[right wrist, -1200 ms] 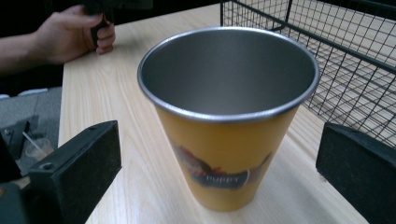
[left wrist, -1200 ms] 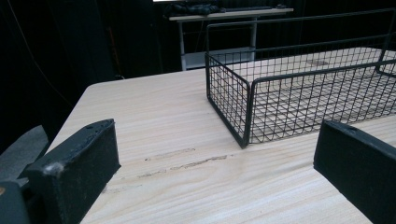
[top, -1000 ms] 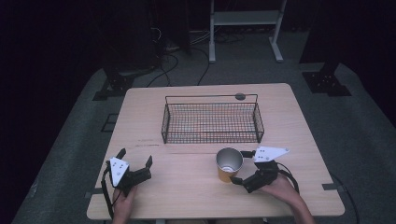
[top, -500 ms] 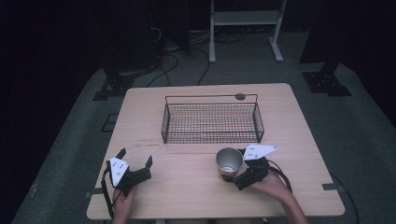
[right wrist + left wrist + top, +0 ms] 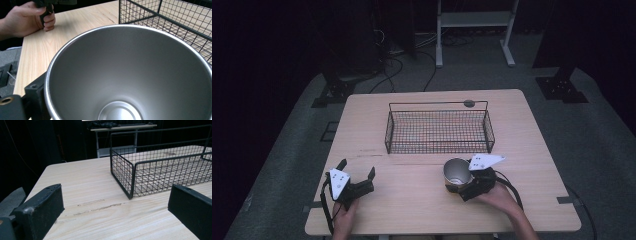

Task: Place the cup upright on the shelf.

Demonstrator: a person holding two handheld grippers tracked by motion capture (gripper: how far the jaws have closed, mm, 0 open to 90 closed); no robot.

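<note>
A metal cup (image 5: 457,172) with a silvery inside stands at the front right of the table (image 5: 412,205). My right gripper (image 5: 461,186) reaches in from the right and is shut on the cup. In the right gripper view the cup's open mouth (image 5: 130,75) is very close, with one black jaw against its left side and the other jaw hidden. My left gripper (image 5: 357,168) rests at the front left, open, with bare wood between its fingers (image 5: 40,207).
A black wire basket (image 5: 437,131) stands across the middle of the table, just behind the cup; its near corner (image 5: 131,180) lies ahead of the left gripper. The person's other hand (image 5: 27,17) shows far off in the right gripper view.
My right gripper has slid left up to the cup and closed around it. The left gripper has stayed still.
</note>
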